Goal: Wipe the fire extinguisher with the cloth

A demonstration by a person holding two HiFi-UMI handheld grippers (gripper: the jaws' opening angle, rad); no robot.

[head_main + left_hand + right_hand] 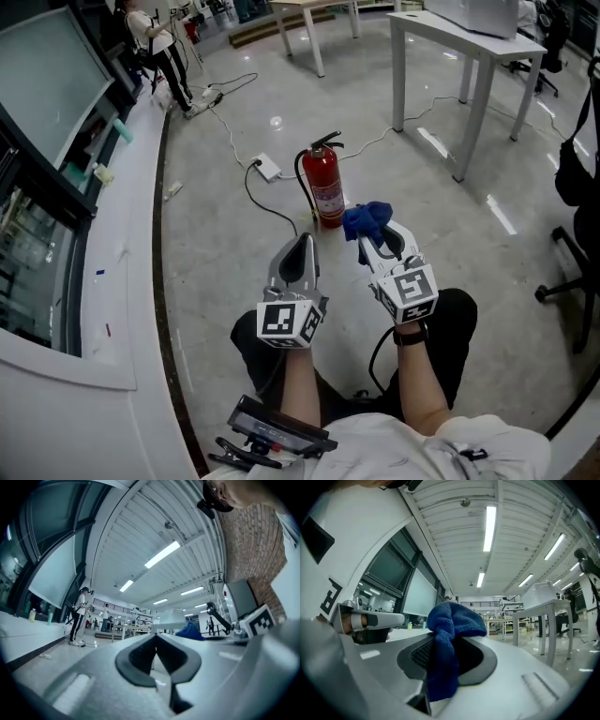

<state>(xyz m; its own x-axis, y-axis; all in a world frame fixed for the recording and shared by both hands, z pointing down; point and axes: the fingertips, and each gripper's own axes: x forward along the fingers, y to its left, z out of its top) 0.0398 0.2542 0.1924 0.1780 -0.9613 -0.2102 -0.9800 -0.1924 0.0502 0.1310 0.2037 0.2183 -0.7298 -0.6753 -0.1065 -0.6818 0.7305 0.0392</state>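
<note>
Fire extinguisher (one, upright), one cloth clamped in right gripper jaws, left gripper jaws closed

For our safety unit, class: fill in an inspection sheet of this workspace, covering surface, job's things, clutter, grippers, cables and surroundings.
Surface: grey glossy floor.
Job's things: red extinguisher upright on the floor; blue cloth close beside it.
Clutter: small scrap on the floor by the white ledge.
Grippers: left gripper jaws together, empty; right gripper shut on the cloth.
Cables: power strip and cables lie on the floor behind the extinguisher.
Surroundings: white tables, chair at right, person standing far left.
</note>
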